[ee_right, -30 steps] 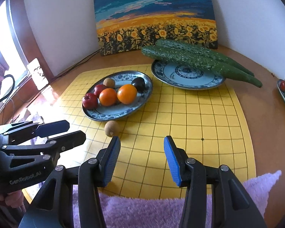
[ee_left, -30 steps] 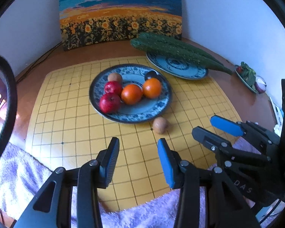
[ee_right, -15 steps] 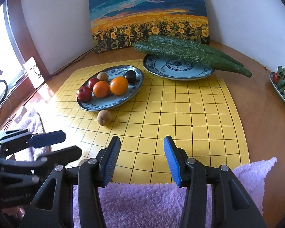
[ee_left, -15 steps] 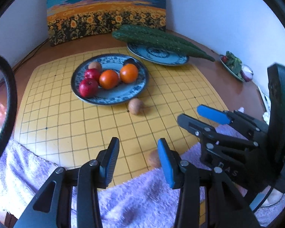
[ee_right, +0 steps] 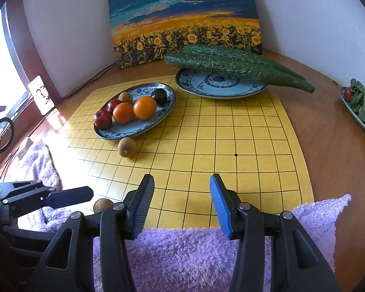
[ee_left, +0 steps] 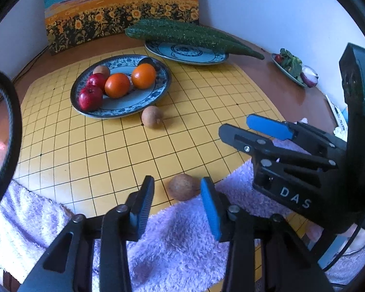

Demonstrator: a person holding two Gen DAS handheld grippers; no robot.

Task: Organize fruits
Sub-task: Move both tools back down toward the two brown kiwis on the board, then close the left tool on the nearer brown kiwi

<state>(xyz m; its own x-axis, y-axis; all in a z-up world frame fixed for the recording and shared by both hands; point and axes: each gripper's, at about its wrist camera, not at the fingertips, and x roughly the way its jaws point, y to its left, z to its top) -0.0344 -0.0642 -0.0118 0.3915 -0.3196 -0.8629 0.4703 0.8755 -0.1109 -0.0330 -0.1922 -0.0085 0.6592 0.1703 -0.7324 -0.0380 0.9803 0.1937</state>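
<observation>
A wooden table [ee_right: 333, 160] with a glossy brown top carries a yellow grid board [ee_right: 231, 146], flat and ruled in black squares. A fluffy lilac towel [ee_right: 182, 255] laps over the board's near edge. Against the wall leans a sunflower painting [ee_right: 182, 24].

Two long, warty green cucumbers [ee_right: 231, 63] lie across a blue-patterned empty plate [ee_right: 219, 90], their thin ends pointing right and overhanging the rim. Left of it, an oval blue-and-white fruit plate [ee_left: 124, 102] holds two smooth red apples [ee_left: 91, 97], two glossy oranges [ee_left: 116, 85], a brown round fruit and a dark one at the back, possibly a plum, though it is half hidden.

The left gripper [ee_left: 177, 197], black with ribbed blue pads, has just been closing its jaws; they stand apart on either side of a near kiwi [ee_left: 183, 187] without pressing on it. That kiwi, dull brown and egg-shaped, sits at the board's near edge against the towel, its long axis running roughly left to right. A second kiwi [ee_left: 152, 116] rests on the board just beside the fruit plate's near rim.

The right gripper [ee_right: 182, 199] hangs above the board with jaws apart, nothing between them.
</observation>
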